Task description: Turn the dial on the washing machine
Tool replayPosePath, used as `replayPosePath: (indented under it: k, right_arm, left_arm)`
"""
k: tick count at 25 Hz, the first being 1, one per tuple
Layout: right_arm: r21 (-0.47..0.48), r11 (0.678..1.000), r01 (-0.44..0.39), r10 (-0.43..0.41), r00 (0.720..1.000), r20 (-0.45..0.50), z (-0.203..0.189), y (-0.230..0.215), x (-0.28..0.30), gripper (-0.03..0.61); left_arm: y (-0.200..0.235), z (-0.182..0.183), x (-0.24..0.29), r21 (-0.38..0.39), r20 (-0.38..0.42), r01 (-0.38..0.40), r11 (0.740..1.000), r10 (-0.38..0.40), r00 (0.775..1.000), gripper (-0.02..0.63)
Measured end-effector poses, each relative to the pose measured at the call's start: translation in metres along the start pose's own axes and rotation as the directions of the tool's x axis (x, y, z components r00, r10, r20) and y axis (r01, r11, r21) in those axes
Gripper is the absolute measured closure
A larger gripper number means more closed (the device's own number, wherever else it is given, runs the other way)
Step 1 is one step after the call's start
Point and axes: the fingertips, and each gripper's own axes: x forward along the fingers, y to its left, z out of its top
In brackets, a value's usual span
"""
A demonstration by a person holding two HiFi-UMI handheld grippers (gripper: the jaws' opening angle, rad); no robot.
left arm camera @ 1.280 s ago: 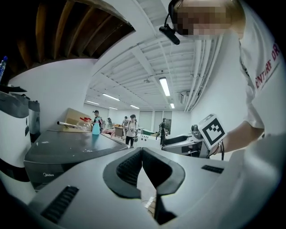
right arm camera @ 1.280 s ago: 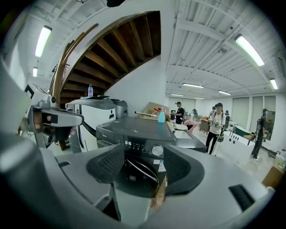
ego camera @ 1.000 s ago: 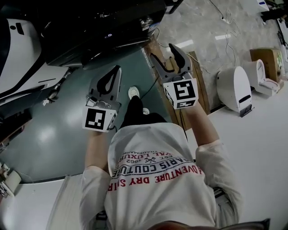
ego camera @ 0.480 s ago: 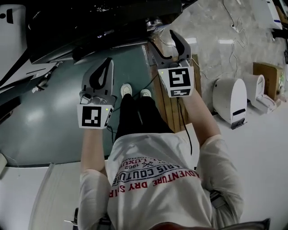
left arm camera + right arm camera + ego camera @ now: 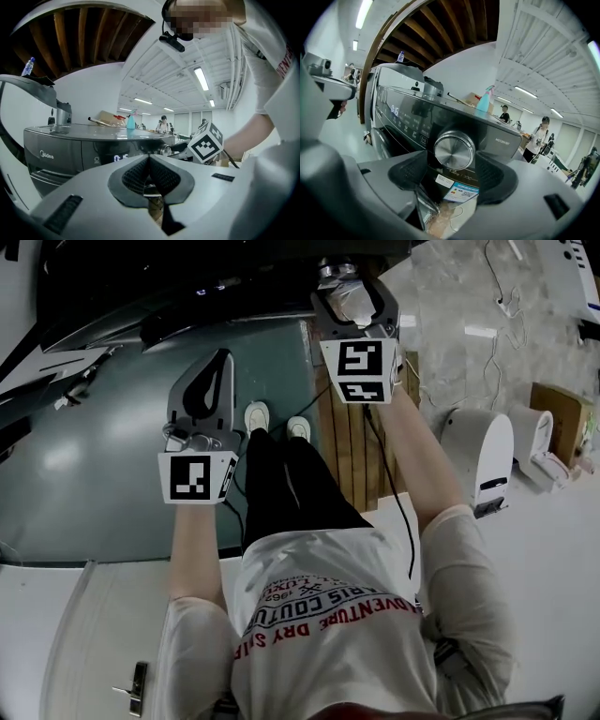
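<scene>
The dark grey washing machine [image 5: 187, 277] fills the top of the head view. Its round silver dial [image 5: 336, 270] sits at the panel's right end. My right gripper [image 5: 352, 289] is held up to the dial, a finger on each side. In the right gripper view the dial [image 5: 453, 150] stands between the two black pads [image 5: 412, 171] with a thin gap on both sides. These jaws are opening and press on nothing. My left gripper [image 5: 220, 360] hangs lower left, away from the machine, its pads [image 5: 140, 173] closed together and empty.
A wooden pallet [image 5: 347, 446] lies on the floor under the right arm, beside the green floor [image 5: 94, 456]. A white appliance [image 5: 487, 460] and a cardboard box [image 5: 562, 413] stand at the right. A spray bottle [image 5: 486, 101] rests on the machine's top; people stand far behind.
My right gripper has moved forward to the dial and its jaws have spread wider. The left gripper stays shut and has barely shifted.
</scene>
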Motion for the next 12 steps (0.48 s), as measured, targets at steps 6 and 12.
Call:
replayPosePath:
  k: [6,12]
  right_arm:
    - [0.021,0.999,0.050,-0.050,0.999,0.019,0.001,-0.004,0.007,0.264]
    - [0.063,0.997,0.051,-0.052,0.999,0.008,0.001,-0.006,0.008,0.287]
  left_arm:
    - [0.004,0.001,-0.005,-0.002,0.014,-0.028,1.000,0.028,1.000,0.597]
    - [0.005,0.000,-0.013,-0.019,0.015,-0.039,0.999,0.039,0.999,0.597]
